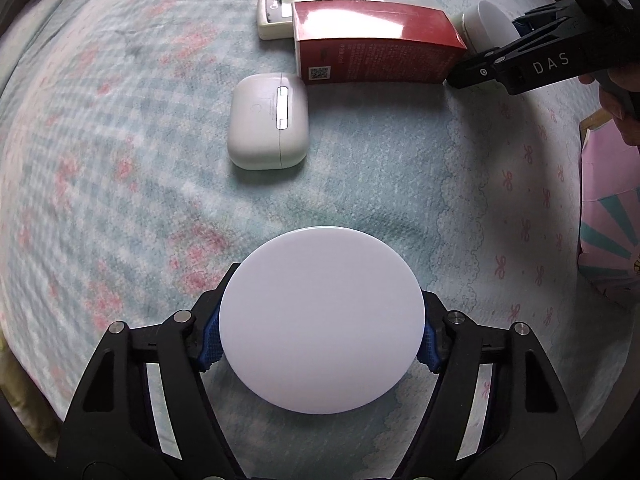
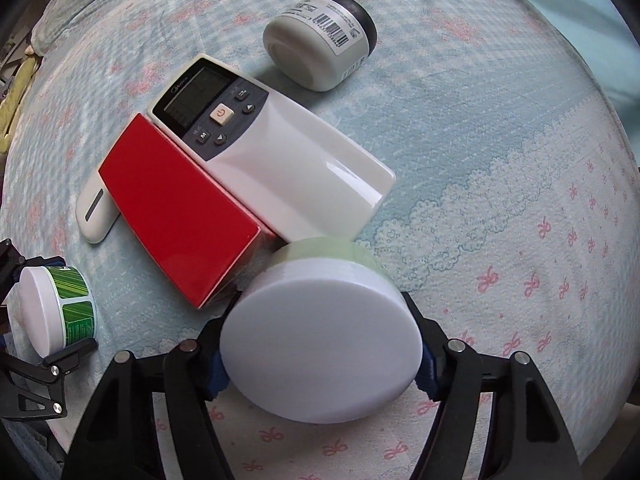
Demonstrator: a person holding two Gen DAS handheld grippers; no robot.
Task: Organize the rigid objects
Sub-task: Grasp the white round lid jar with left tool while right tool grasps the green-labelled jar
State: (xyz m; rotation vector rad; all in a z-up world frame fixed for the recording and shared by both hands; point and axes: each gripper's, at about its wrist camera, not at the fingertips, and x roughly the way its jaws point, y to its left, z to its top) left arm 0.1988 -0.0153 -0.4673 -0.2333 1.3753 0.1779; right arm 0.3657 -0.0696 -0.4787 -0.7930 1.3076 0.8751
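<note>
My left gripper (image 1: 320, 344) points down at a bedspread, its blue pads (image 1: 212, 340) pressed on both sides of a jar with a round white lid (image 1: 320, 300). In the right wrist view this jar (image 2: 76, 308) shows a green striped label between the left gripper's (image 2: 44, 308) fingers. My right gripper (image 2: 322, 364) is shut on a pale green jar with a white lid (image 2: 324, 336) that stands against a red box (image 2: 176, 208). The left wrist view shows that gripper (image 1: 500, 40) around the jar (image 1: 486, 20) at top right.
A white remote (image 2: 272, 152) lies beside the red box (image 1: 372, 40), with a white earbud case (image 1: 268, 120) on the box's other side. A grey jar with a dark lid (image 2: 320, 40) lies on its side farther off. A pink printed box (image 1: 608, 208) sits at the right edge.
</note>
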